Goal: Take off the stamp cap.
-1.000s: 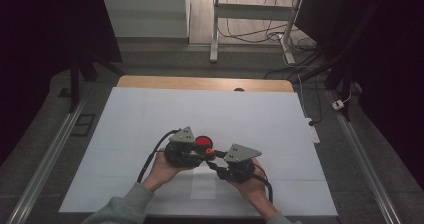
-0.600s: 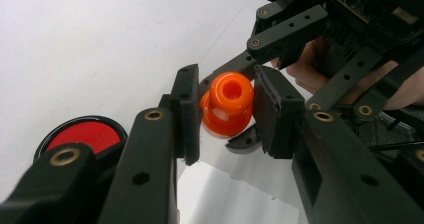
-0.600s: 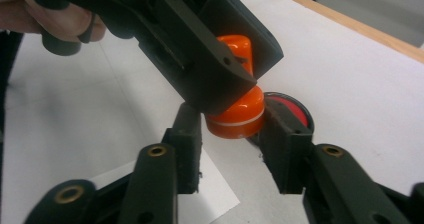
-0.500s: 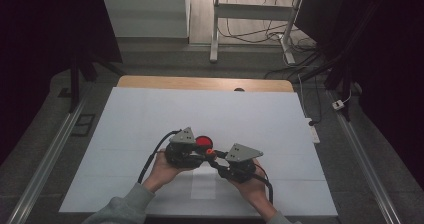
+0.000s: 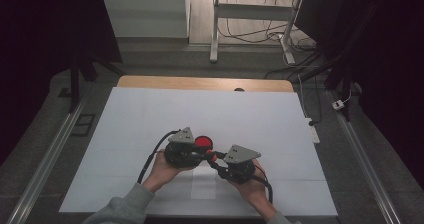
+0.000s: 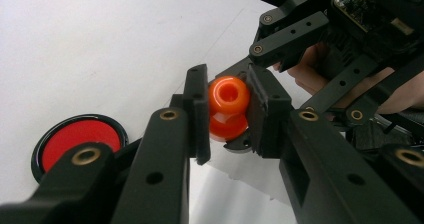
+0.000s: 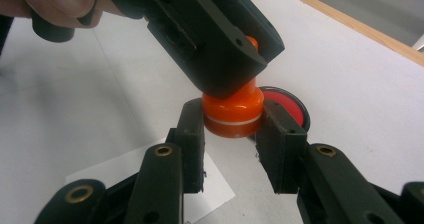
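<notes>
A small orange knob-shaped piece (image 5: 212,157) with a white seam is held just above the white table between both grippers. My left gripper (image 6: 227,109) is shut on its rounded top (image 6: 229,96), which has a hole in it. My right gripper (image 7: 232,126) is shut on its wider base (image 7: 232,115), one finger on each side. A red disc with a black rim (image 5: 203,142) lies flat on the table just behind the piece, touching neither gripper. In the high view the left gripper (image 5: 202,154) and right gripper (image 5: 214,160) meet tip to tip near the table's front.
A white sheet (image 5: 150,114) covers the table, with a wooden edge (image 5: 200,83) at the far side. A small white paper rectangle (image 5: 202,184) lies under the hands. Metal rails (image 5: 45,159) run along both sides, and a power strip (image 5: 313,133) lies off the right edge.
</notes>
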